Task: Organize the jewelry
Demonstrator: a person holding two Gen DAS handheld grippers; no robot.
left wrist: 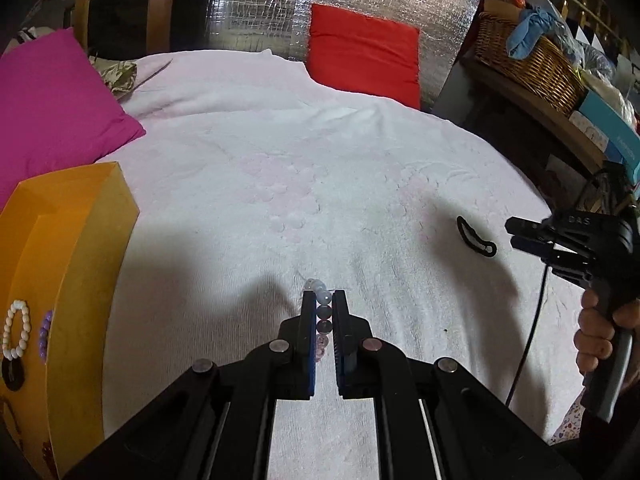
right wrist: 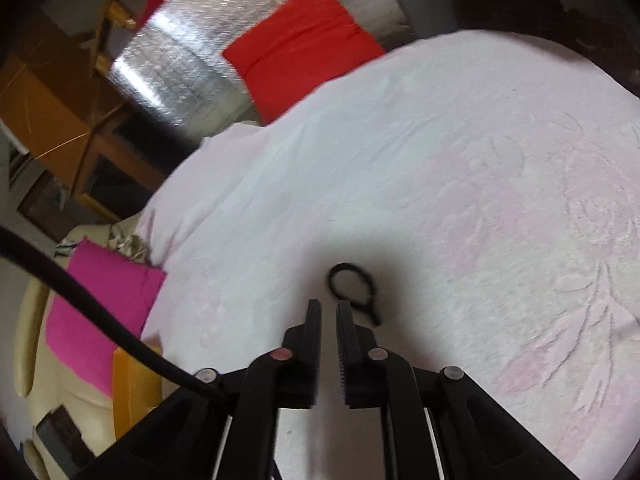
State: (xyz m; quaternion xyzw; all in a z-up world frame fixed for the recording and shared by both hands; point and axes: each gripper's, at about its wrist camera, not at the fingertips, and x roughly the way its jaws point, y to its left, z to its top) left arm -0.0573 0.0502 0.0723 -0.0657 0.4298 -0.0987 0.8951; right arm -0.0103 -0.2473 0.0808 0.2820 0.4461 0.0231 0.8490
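Note:
My left gripper [left wrist: 323,296] is shut on a bracelet of clear and purple beads [left wrist: 323,313], held above the pale pink towel [left wrist: 280,160]. An orange box [left wrist: 92,240] stands at the left; inside it lie a white bead bracelet [left wrist: 16,332], purple beads [left wrist: 45,332] and a black ring [left wrist: 12,376]. My right gripper [right wrist: 329,304], also seen from the left wrist [left wrist: 512,234], has a narrow gap between its fingers with nothing in it. A black loop band [right wrist: 347,266] [left wrist: 476,238] lies on the towel just beyond its tips.
A magenta cushion [left wrist: 52,112] sits behind the box and a red cushion [left wrist: 364,52] leans on the silver backing. A wicker basket [left wrist: 528,60] with clutter stands on a shelf at the right. A hand [left wrist: 596,340] holds the right gripper's handle.

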